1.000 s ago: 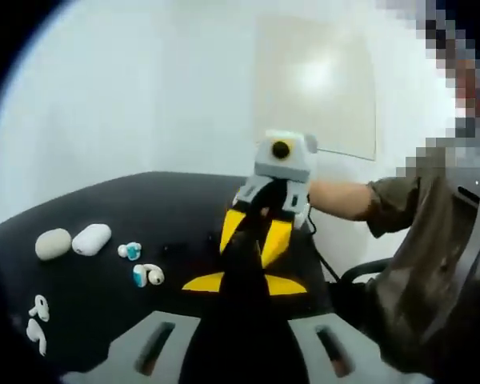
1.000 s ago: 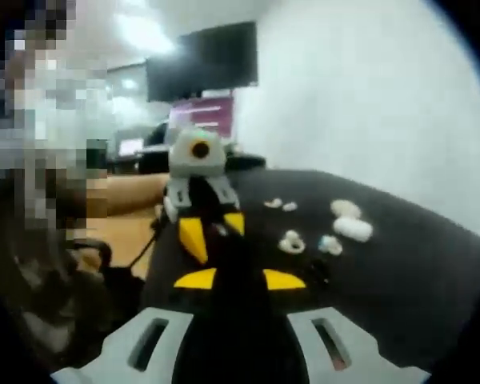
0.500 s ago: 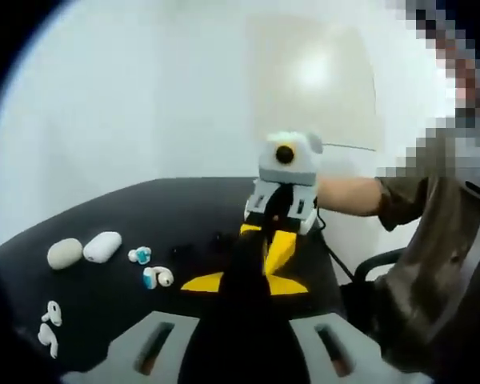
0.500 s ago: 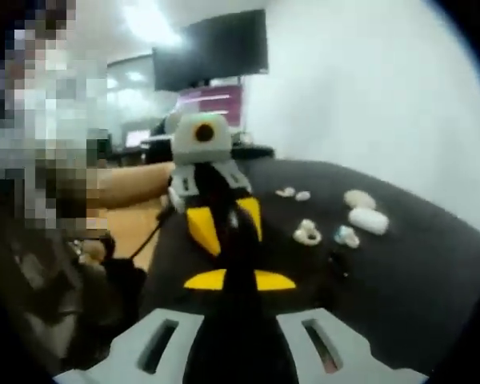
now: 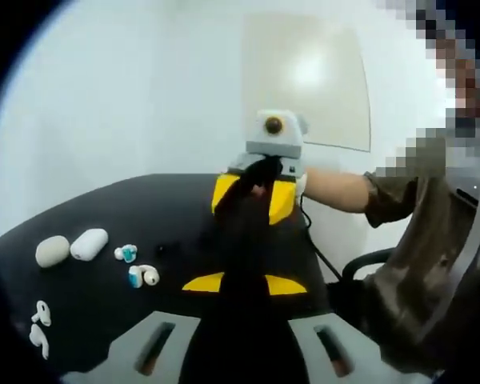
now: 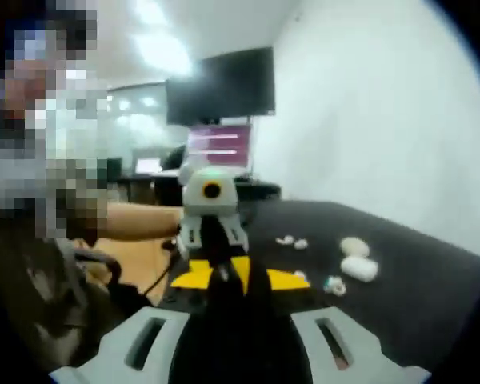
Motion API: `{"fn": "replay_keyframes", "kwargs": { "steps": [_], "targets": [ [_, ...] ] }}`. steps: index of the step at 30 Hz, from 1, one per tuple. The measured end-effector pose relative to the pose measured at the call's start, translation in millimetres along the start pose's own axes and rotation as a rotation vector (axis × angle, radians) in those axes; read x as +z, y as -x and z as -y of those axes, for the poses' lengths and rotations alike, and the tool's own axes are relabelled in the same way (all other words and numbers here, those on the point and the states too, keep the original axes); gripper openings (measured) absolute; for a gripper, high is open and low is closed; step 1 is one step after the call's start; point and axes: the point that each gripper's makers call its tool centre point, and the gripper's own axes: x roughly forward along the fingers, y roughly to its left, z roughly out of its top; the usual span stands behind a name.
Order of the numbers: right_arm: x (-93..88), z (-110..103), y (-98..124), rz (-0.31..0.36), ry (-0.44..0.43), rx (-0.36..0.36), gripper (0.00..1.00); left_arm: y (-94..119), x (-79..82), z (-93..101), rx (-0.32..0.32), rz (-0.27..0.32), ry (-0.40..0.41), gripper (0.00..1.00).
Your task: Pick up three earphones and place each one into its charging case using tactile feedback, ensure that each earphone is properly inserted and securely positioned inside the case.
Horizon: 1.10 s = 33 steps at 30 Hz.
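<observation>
Both claws shut, earphones (image 5: 141, 276) untouched on table (image 5: 184, 216)

white wall (image 5: 128, 96) | black table (image 5: 184, 208) | dark wall screen (image 6: 220, 84) | ceiling lights (image 6: 164, 52)

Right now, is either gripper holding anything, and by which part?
Nothing held, as far as shows. The left gripper and right gripper meet tip to tip above the table. The earphones and cases lie untouched on it.
</observation>
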Motion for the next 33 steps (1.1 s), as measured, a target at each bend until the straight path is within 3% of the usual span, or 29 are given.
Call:
{"fn": "replay_keyframes", "kwargs": {
  "steps": [4, 8, 13, 17, 22, 25, 27, 29, 33],
  "targets": [
    [-13.4, -8, -15, -0.067, 0.022, 0.046, 0.27, 0, 1.6, -0.5, 0.002, 0.012, 0.004, 0.15],
    [-17.8, -11, -23, -0.070, 0.008, 0.056, 0.21, 0, 0.0, 1.2, -0.009, 0.003, 0.008, 0.14],
    [-17.8, -15, -20, -0.064, -0.120, 0.093, 0.19, -1, -1.0, 3.0, -0.021, 0.000, -0.005, 0.14],
    [-16.4, -15, -19, -0.024, -0.246, 0.136, 0.19, -1, -1.1, 6.0, -0.036, -0.002, -0.008, 0.13],
    [-9.0, -13, -15, 0.083, -0.302, 0.160, 0.18, -1, -0.7, 7.4, -0.035, -0.001, -0.025, 0.13],
    [-10.1, -13, -14, 0.072, -0.310, 0.161, 0.18, -2, -2.1, 7.9, -0.038, -0.010, -0.033, 0.13],
    [-5.1, -7, -13, 0.116, -0.303, 0.134, 0.19, -2, -1.8, 7.7, -0.032, -0.009, -0.029, 0.13],
    [-2.1, 10, -8, 0.157, -0.282, 0.054, 0.15, -2, -1.2, 8.2, -0.034, -0.007, -0.034, 0.13],
    [5.9, 19, 3, 0.235, -0.286, 0.009, 0.14, -2, -0.2, 7.0, -0.033, -0.001, -0.010, 0.14]
  ]
}}
